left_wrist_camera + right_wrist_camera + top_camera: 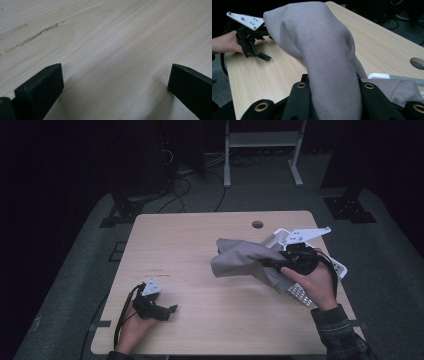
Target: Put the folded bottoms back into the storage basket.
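A: Grey cloth [322,57] first — where is it?

B: Bunched between the jaws of the right claw [334,92], which is clenched on a thick fold of it. From the high view the cloth [245,260] hangs off that claw and drapes away to its left, with the lower folds trailing over the white basket [340,268] that sits right under and behind the claw.

A: So how far along would you say the job is?

B: My reading: the cloth is being drawn out of the basket, and most of it is clear. One tail still lies on the basket's rim. Getting that free and laying or spreading the cloth on the wooden surface [200,255] is what's left.

A: And the other hand?

B: The left claw [167,310] is released, jaws wide apart with nothing between them, and sits low on the surface, well apart from the cloth. Its own camera looks along bare wood [112,50].

A: Anything in the way?

B: Not much. There's a round cable hole [257,224] in the surface beyond the right claw, off to its left. The basket itself is the likeliest snag, since the cloth's tail could catch on its rim.
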`<act>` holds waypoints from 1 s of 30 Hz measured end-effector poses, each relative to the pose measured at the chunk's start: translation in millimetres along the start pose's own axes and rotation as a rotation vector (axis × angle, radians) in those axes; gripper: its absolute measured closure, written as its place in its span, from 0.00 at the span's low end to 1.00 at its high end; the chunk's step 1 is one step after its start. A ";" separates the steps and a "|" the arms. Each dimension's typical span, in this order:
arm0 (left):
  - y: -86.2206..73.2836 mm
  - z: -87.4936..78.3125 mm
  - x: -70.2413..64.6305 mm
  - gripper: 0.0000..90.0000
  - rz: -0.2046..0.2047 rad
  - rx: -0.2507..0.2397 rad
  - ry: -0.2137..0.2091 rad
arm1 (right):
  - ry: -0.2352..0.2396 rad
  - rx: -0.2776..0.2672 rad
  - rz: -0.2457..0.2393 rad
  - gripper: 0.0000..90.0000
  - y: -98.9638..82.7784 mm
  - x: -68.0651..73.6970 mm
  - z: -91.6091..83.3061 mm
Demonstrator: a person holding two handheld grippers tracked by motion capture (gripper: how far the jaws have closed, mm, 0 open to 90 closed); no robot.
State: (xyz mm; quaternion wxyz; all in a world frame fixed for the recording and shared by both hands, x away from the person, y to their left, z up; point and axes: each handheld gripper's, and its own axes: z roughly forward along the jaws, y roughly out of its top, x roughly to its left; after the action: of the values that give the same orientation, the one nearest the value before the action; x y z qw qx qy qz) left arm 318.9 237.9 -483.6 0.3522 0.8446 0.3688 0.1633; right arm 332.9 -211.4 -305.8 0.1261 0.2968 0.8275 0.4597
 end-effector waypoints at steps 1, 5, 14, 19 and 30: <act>0.0 0.1 -0.1 0.00 -0.001 -0.002 0.000 | -0.003 -0.002 0.004 0.80 0.8 -1.3 -1.2; -0.1 0.3 -0.2 0.00 -0.002 -0.004 0.001 | -0.023 -0.008 0.008 0.80 4.1 -6.9 -6.6; -0.1 0.3 -0.1 0.00 -0.002 -0.004 0.000 | -0.080 -0.020 0.028 0.80 8.5 -20.7 -20.4; -0.1 0.1 0.0 0.00 0.001 -0.002 0.000 | -0.116 -0.024 0.044 0.80 7.9 -29.8 -27.1; -0.1 0.1 0.1 0.00 0.001 -0.001 0.000 | -0.194 -0.024 0.089 0.80 1.9 -51.4 -39.9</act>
State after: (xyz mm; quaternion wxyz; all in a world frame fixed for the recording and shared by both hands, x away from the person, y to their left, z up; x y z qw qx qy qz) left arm 319.0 237.9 -483.7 0.3526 0.8446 0.3682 0.1637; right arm 355.1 -269.2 -285.7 0.1885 0.3751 0.7918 0.4436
